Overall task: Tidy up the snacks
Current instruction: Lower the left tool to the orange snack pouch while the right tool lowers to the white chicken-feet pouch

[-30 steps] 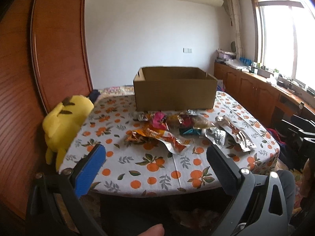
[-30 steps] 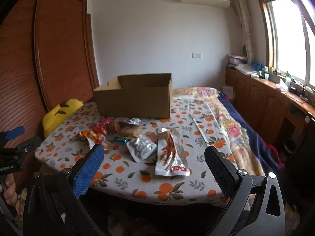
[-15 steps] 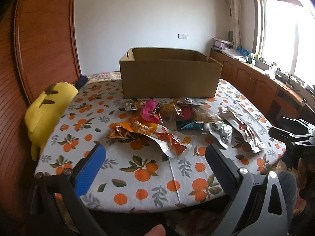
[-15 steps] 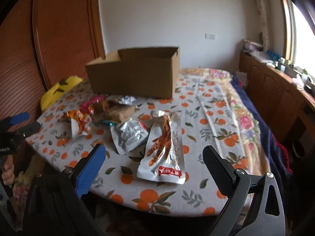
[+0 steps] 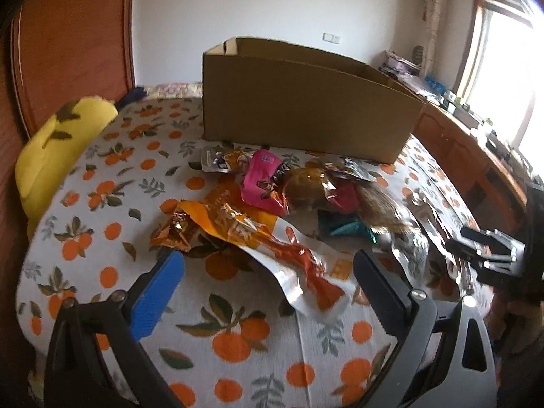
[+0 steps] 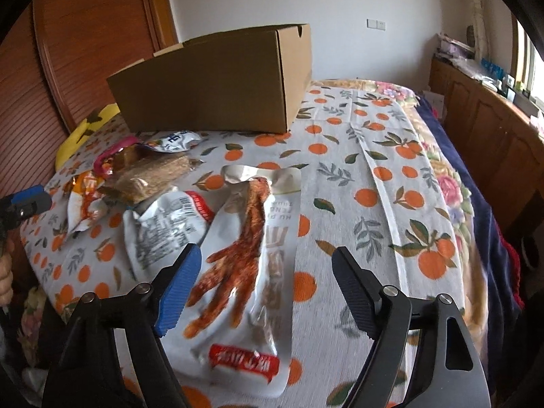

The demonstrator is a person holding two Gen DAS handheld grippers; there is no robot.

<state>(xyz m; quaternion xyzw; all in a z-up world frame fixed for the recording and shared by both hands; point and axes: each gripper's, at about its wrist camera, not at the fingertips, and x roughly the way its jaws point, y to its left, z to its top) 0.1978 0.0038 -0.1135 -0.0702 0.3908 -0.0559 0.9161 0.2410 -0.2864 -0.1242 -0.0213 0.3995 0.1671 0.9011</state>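
Both grippers have dropped closer to the counter (image 6: 391, 156) since a second ago. Right gripper (image 6: 265, 282), fingers spread, hovers over the chicken-feet pouch (image 6: 244, 272); left gripper (image 5: 268, 282), likewise spread, over the orange packet (image 5: 238, 227). Snacks lie before the cardboard box (image 5: 306, 115).

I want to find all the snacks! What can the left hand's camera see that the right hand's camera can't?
Only the left wrist view shows the teal packet tucked under the pile, and the window.

Only the right wrist view shows the whole chicken-feet pouch, the crumpled silver packet beside it, and the dark blue blanket.

Both show the open cardboard box, the pink packet, the orange packet, the yellow plush toy and the orange-print tablecloth. Each open gripper, left and right, also appears in the other's view.
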